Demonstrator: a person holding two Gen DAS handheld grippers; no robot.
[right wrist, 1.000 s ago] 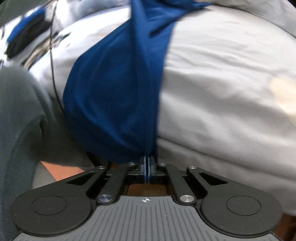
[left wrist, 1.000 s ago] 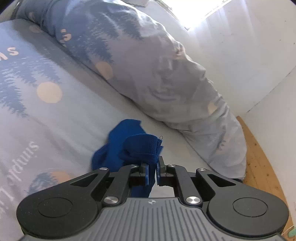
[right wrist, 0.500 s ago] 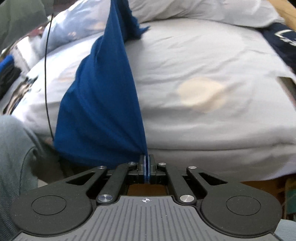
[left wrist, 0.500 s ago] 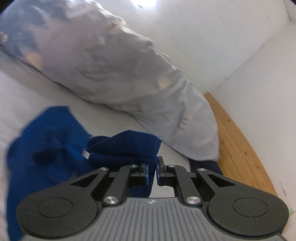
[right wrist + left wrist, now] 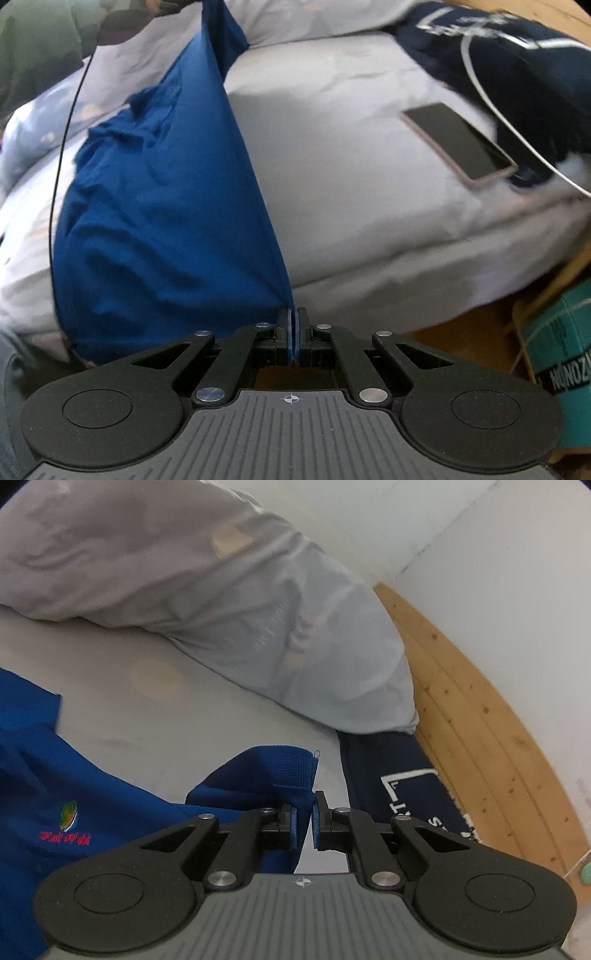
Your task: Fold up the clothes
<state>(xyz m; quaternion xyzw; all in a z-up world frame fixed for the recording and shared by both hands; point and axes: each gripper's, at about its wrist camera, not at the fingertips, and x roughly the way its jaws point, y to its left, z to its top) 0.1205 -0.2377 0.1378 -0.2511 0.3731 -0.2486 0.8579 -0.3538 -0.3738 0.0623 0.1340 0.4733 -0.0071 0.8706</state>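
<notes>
In the left wrist view the left gripper (image 5: pixel 303 821) has its jaws drawn narrow, pinching a ribbed hem of the royal-blue knit shirt (image 5: pixel 66 775), whose body spreads toward 9 o'clock over the pale grey bedsheet (image 5: pixel 207 716) and shows a small embroidered logo with red lettering. A crumpled grey duvet (image 5: pixel 221 602) is heaped from 10 to 2 o'clock, a dark navy garment with white print (image 5: pixel 402 786) lies at 3 o'clock just beside the gripper, and a pine bed frame (image 5: pixel 476 723) runs along the white wall. In the right wrist view the right gripper (image 5: pixel 293 334) is clamped tight on an edge of the same shirt, which rises as a taut sheet from the jaws toward 11 o'clock, lifted off the bed. A dark-screened smartphone (image 5: pixel 458 142) rests on the sheet at 2 o'clock, touching the navy garment, with a white cable (image 5: pixel 517 140) looping over it; a teal cardboard box (image 5: pixel 561 332) sits at 4 o'clock.
</notes>
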